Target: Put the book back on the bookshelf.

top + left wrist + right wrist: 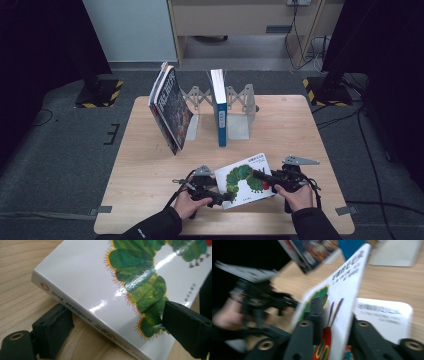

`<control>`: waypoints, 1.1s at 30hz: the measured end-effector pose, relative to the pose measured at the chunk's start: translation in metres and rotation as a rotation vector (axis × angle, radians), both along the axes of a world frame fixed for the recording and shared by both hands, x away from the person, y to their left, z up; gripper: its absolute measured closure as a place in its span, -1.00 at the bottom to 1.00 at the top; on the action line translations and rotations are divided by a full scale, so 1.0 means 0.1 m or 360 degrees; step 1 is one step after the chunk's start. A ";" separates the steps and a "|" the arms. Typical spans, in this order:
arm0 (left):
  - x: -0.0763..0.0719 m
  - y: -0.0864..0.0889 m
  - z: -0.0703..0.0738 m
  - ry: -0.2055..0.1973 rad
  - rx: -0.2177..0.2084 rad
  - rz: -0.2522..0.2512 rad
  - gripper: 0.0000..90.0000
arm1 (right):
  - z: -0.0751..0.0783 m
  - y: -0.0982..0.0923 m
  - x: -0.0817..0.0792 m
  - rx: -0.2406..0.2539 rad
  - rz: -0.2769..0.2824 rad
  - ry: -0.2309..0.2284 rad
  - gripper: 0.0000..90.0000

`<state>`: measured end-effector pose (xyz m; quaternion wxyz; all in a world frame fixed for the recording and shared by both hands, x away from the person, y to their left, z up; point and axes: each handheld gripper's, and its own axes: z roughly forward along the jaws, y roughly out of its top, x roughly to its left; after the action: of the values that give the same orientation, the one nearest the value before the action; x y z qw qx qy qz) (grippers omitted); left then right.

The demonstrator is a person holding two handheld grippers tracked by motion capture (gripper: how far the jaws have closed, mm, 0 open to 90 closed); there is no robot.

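On the table, caterpillar book between 2 grippers, left gripper, right gripper

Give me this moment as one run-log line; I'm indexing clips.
left gripper: jaws around caterpillar book corner | right gripper: jaws astride its cover | bookstand: blue book upright | table

A light wooden table fills the lower middle of the frame, standing on grey carpet. Black stands with yellow-and-black striped feet sit at upper left and upper right. A pale wall panel and a wooden cabinet run along the top, with cables trailing at upper right.
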<state>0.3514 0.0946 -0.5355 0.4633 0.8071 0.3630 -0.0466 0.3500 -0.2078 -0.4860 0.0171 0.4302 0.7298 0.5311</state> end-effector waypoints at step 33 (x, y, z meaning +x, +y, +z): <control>-0.02 -0.01 0.00 -0.0104 0.0082 0.0024 -0.57 | -0.22 0.18 0.05 -0.0408 -0.0134 0.0000 -0.42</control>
<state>0.3495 0.0936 -0.5354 0.4542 0.8171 0.3549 -0.0074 0.3549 -0.1899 -0.5078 0.0941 0.4547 0.7730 0.4323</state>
